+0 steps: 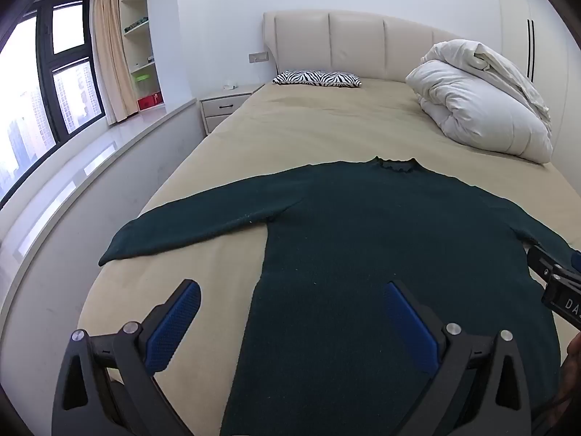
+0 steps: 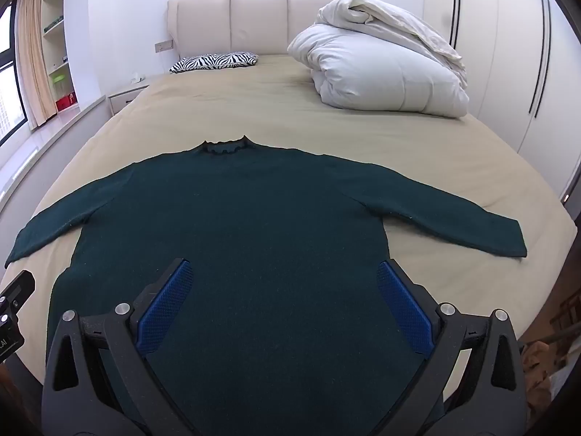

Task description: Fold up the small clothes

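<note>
A dark green long-sleeved sweater (image 1: 363, 239) lies flat on the beige bed (image 1: 326, 127), collar toward the headboard, both sleeves spread out; it also shows in the right wrist view (image 2: 254, 218). My left gripper (image 1: 290, 298) is open and empty above the sweater's lower left edge. My right gripper (image 2: 283, 276) is open and empty above the sweater's lower body. The right gripper's body shows at the right edge of the left wrist view (image 1: 555, 276); the left gripper's body shows at the left edge of the right wrist view (image 2: 14, 309).
A folded white duvet (image 2: 385, 69) sits at the bed's far right. A zebra-striped pillow (image 2: 214, 61) lies by the headboard (image 2: 232, 21). A nightstand (image 1: 225, 107) and window ledge (image 1: 109, 152) are left of the bed. Wardrobe doors (image 2: 526, 54) stand on the right.
</note>
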A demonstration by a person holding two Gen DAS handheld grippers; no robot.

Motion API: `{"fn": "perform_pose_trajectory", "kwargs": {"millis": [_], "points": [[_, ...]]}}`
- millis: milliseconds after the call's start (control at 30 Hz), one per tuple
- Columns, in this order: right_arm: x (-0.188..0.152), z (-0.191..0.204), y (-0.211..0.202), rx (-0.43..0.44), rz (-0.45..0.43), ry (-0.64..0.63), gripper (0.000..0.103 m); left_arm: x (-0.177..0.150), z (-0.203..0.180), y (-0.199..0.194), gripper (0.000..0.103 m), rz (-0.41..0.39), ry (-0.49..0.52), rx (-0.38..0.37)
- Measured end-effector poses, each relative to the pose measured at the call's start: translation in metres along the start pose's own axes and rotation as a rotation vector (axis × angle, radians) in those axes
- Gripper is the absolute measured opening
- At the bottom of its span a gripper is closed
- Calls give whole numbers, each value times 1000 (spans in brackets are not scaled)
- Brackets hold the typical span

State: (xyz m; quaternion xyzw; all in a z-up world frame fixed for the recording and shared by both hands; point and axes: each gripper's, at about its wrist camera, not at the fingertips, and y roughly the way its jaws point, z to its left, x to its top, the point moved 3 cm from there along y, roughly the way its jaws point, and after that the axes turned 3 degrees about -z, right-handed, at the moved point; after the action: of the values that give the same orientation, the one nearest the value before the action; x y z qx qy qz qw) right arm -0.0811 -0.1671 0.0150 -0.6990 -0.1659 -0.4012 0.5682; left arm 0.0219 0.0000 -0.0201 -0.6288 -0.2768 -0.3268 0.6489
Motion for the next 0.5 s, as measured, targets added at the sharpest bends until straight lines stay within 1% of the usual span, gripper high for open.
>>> {"fn": "perform_pose_trajectory", "kwargs": {"millis": [367, 500], "points": [[2, -11, 3, 3, 2, 8, 103, 0, 0, 0, 103, -4, 5, 4], [0, 0, 2, -2, 4, -6, 103, 0, 0, 0, 103, -4, 6, 4]]}}
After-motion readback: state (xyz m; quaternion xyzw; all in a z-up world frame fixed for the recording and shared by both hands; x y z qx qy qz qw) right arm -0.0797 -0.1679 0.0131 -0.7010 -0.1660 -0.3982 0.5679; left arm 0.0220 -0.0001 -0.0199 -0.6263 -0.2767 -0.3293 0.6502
